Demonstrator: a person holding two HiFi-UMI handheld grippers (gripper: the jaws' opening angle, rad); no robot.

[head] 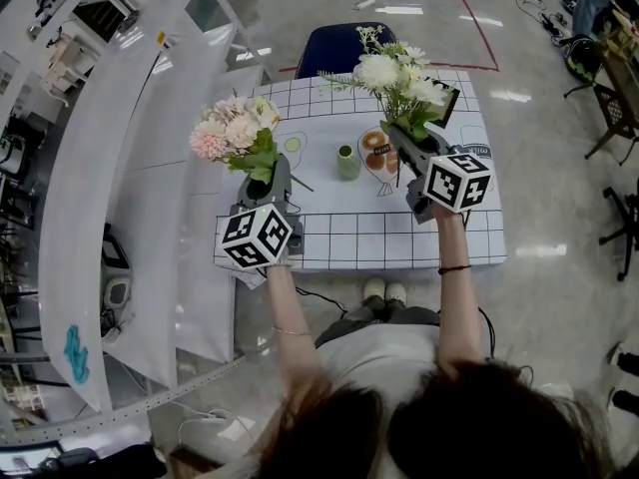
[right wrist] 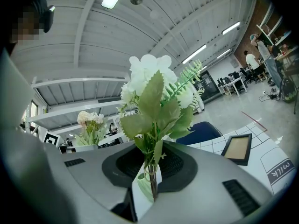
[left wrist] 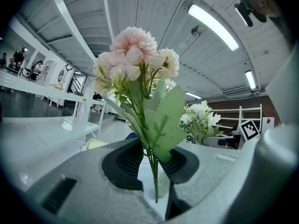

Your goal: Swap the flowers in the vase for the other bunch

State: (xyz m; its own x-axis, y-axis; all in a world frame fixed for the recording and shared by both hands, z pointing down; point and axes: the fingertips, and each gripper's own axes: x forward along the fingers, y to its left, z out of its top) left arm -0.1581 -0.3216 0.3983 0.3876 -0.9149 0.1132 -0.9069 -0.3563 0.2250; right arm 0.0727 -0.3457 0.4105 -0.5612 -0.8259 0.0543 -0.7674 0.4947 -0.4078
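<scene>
So far: vase (head: 347, 162) empty.
L hand-held gripper (head: 262, 182): clamped on pink bunch (head: 235, 128).
R hand-held gripper (head: 414, 144): clamped on white bunch (head: 394, 73).
Todo: new bunch into vase.

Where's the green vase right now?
Head view, centre: the green vase stands on the checked table, between the pink bunch at left and the white bunch at right.

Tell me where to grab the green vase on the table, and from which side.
Take the green vase by its body, coming in level from the near edge of the table: it stands upright, round and narrow, with its mouth facing up, so a sideways grip should hold best.
</scene>
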